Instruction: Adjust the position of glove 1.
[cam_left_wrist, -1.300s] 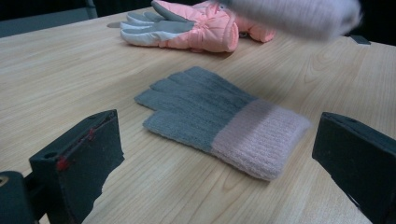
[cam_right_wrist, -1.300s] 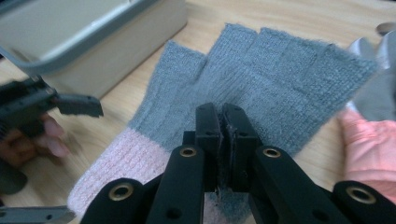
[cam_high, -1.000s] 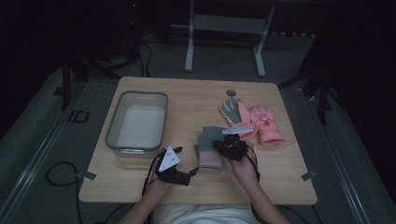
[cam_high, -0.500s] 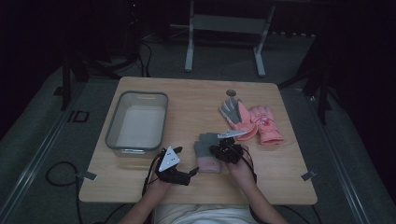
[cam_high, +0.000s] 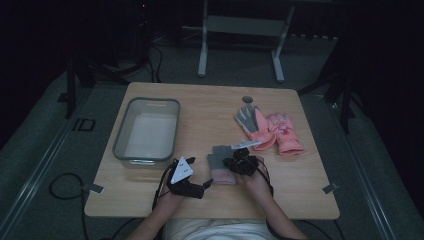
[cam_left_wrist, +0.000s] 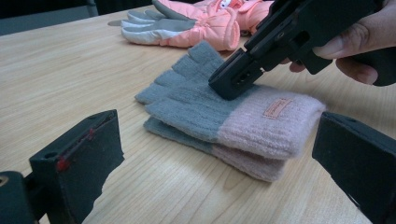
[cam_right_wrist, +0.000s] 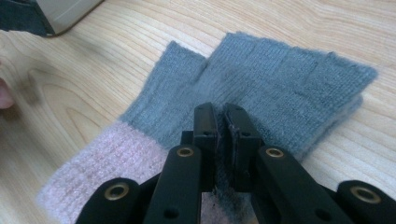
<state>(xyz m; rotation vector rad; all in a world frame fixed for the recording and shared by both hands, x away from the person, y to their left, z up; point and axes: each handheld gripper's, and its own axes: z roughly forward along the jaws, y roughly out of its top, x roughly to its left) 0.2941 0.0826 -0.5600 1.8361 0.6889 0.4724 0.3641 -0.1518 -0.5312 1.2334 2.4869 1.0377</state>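
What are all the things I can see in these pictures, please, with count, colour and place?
knit gloves: two stacked, grey with pink cuffs, near table edge between the claws
ski gloves: a pair, pink with grey palm, right of table, far side
bin: one, clear with grey rim, left of table
table: one, light wood, centre
frame: one, grey metal, on floor beyond table
left claw: one, black, jaws open, beside the knit gloves
right claw: one, black, jaws nearly shut, pinching the top knit glove
hands: two, at the table's near edge
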